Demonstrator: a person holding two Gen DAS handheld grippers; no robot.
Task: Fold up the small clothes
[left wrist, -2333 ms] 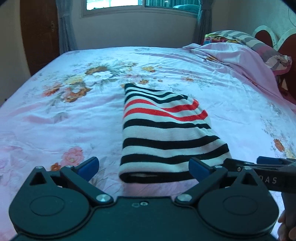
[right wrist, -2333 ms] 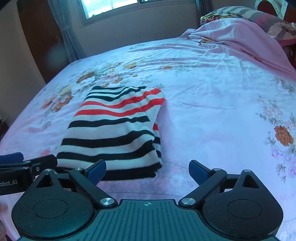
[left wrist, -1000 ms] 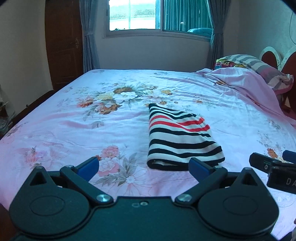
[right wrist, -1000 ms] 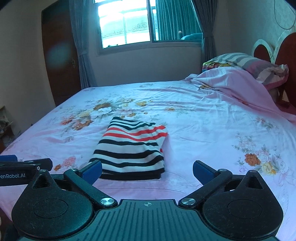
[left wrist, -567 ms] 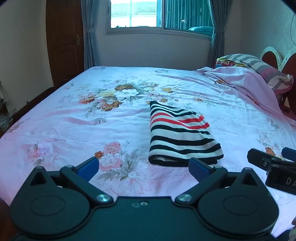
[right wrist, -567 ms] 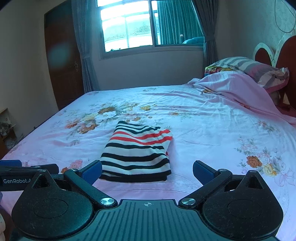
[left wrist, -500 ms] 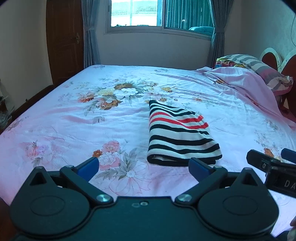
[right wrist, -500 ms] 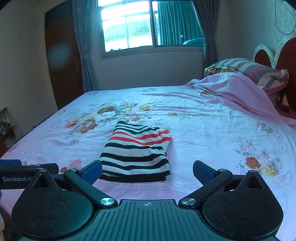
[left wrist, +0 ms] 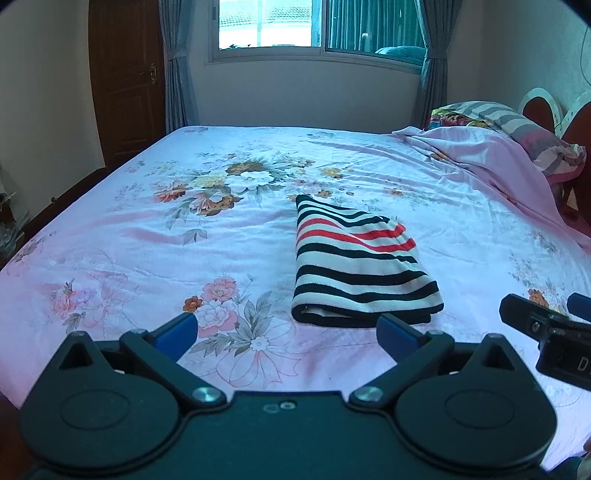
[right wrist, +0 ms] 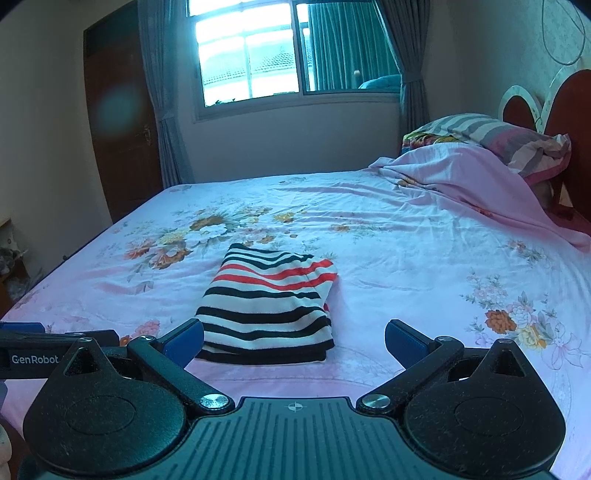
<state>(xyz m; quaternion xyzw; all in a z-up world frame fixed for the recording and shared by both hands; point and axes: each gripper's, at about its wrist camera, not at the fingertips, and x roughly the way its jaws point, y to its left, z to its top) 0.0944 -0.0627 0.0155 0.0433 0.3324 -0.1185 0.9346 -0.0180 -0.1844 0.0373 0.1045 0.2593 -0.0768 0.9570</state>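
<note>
A small garment with black, white and red stripes (left wrist: 354, 266) (right wrist: 273, 306) lies folded into a flat rectangle on the pink floral bedsheet (left wrist: 184, 240), near the bed's front edge. My left gripper (left wrist: 286, 332) is open, held back from the garment with nothing between its blue pads. My right gripper (right wrist: 293, 338) is open too, empty, just short of the garment's near edge. In the left wrist view the right gripper's side (left wrist: 543, 325) shows at the right. In the right wrist view the left gripper's side (right wrist: 55, 343) shows at the left.
A rumpled pink blanket (right wrist: 480, 184) and striped pillows (right wrist: 491, 136) are piled at the headboard (right wrist: 561, 107) on the right. A window with curtains (left wrist: 314, 33) fills the far wall, with a brown door (left wrist: 125, 81) to its left. The floor lies past the bed's left edge.
Both grippers have pulled back and risen from the folded garment, so it looks smaller and farther off. In the last half second almost nothing moved. The garment stayed folded in place.
</note>
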